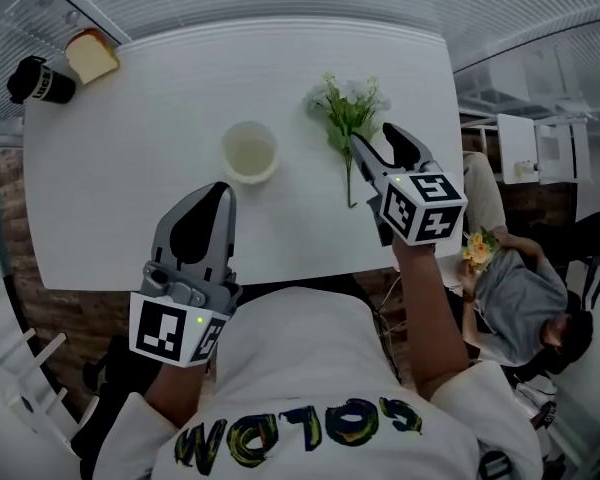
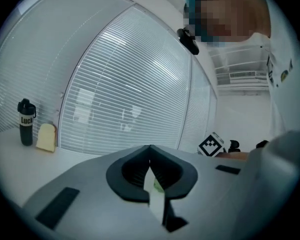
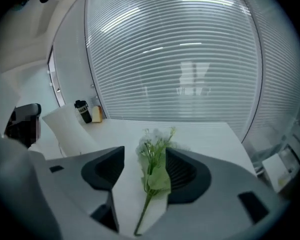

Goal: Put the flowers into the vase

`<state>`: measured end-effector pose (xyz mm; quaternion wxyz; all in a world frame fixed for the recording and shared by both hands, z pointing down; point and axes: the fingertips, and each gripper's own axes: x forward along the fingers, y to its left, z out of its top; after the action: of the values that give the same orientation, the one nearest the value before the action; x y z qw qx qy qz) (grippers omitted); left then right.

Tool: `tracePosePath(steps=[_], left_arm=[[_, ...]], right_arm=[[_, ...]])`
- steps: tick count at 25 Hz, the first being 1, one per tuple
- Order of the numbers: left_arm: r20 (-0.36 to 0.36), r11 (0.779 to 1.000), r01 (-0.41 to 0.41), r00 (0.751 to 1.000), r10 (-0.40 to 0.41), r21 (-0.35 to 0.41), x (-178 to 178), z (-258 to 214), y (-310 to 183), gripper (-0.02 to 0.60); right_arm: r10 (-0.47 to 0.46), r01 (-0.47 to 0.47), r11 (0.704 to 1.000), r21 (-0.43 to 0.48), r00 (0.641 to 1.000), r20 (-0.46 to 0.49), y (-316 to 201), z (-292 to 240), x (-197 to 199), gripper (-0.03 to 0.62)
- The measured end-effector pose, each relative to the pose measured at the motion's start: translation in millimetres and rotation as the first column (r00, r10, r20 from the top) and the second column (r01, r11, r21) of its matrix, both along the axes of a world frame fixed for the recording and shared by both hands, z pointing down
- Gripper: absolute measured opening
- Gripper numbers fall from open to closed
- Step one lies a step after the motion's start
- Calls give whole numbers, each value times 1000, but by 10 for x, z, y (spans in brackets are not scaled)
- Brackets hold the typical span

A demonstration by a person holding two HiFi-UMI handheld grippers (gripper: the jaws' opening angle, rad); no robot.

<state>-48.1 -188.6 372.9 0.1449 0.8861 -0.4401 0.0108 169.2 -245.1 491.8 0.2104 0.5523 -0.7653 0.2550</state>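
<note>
A sprig of white flowers (image 1: 346, 108) with green leaves lies on the white table (image 1: 130, 198), stem toward me. My right gripper (image 1: 373, 138) hangs over the stem, its jaws open on either side of it. In the right gripper view the flowers (image 3: 152, 159) lie between the spread jaws of my right gripper (image 3: 145, 151), the leaves close to the right jaw. The cream vase (image 1: 249, 153) stands upright left of the flowers, and shows as a pale shape (image 3: 65, 129) in that view. My left gripper (image 1: 218, 193) is shut and empty near the front edge, below the vase. Its jaws meet in the left gripper view (image 2: 150, 146).
A black bottle (image 1: 38, 80) and a toast-shaped block (image 1: 90, 55) stand at the table's far left corner. A seated person (image 1: 520, 288) holding yellow flowers is beyond the table's right edge. White blinds line the wall behind the table.
</note>
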Motion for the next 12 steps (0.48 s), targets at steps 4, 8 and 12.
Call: tracePosePath(steps=[4,8,12], left_arm=[[4,1000,9,1000,-9,-17,-55,144,-43,14],[4,999,11,1000,-11,-44,-118,263,-45,15],[5,998,11,1000,-10,-66,-168,401,-72,14]], right_arm=[[35,-34,998,-61,999,21,-174,358,68,287],[53,-46,988,-145,998,45,-280,680,82,311],[56,-37,973,-228,996,74,-438,978,103,340]])
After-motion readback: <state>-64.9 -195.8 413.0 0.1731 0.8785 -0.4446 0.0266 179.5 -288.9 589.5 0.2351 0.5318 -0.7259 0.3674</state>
